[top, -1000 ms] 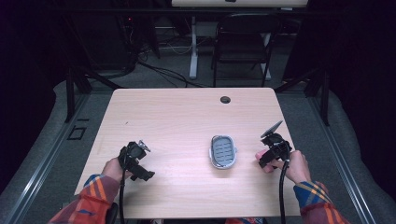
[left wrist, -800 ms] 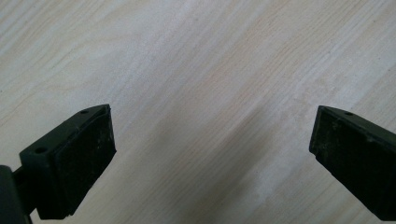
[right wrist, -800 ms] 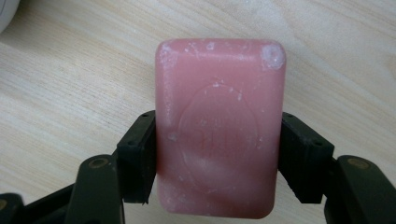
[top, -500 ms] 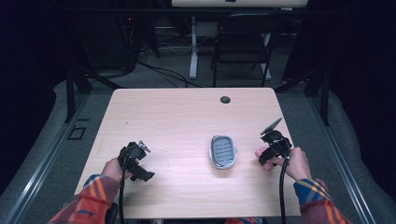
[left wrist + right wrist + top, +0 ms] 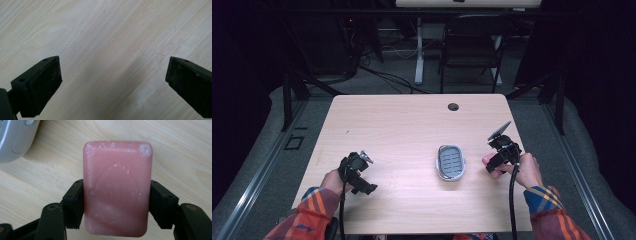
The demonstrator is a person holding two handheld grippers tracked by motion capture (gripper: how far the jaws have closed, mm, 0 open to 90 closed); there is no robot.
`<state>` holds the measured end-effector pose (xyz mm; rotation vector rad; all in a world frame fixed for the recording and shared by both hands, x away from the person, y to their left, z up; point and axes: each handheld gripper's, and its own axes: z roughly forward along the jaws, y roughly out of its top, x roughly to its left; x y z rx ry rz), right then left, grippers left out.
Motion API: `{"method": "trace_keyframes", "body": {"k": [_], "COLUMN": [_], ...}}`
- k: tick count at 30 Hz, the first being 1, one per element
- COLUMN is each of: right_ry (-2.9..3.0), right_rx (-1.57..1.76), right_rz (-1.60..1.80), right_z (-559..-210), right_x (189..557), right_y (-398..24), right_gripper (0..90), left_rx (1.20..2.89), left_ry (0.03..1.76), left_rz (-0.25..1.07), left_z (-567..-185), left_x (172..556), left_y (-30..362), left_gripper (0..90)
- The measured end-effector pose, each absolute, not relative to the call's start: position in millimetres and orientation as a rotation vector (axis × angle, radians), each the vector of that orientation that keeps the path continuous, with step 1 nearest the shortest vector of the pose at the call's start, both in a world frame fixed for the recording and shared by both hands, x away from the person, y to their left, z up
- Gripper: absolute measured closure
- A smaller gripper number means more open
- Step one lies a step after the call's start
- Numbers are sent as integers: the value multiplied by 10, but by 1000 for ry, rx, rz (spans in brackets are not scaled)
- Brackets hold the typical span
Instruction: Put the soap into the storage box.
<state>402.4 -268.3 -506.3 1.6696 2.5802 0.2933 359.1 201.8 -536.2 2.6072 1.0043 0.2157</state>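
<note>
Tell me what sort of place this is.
Probably a lab or recording studio: a bare wooden table with a cable hole, dark curtained surroundings, floor cables, and a folding chair behind.

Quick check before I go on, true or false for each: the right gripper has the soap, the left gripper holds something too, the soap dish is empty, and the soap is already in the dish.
1. The right gripper is clamped on the pink soap bar. True.
2. The left gripper holds something. False: its jaws stand wide apart over bare table.
3. The grey soap dish is empty. True, as far as the high view shows.
4. The soap lies in the dish. False: it is in the right gripper, beside the dish.
</note>
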Motion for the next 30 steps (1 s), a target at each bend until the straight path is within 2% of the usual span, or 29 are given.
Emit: {"method": "trace_keyframes", "body": {"k": [2,14,30], "right_ry": [2636,2613,2623], "right_rx": [1617,1605,1575], "right_rz": [196,280,248], "right_z": [-5003,-4927,-4795], "right_x": [4065,4203,4298], "right_y": [-2682,-2447,-2351], "right_gripper": [367,367,367], "left_rx": [2608,2616,2617], "left_ry": [1003,1002,1005], "left_rz": [215,214,210], "left_z": [-5360,-5366,-5372], "left_x": [3590,3591,3591], "left_y": [2021,2022,2015], "left_gripper": [4,4,4]}}
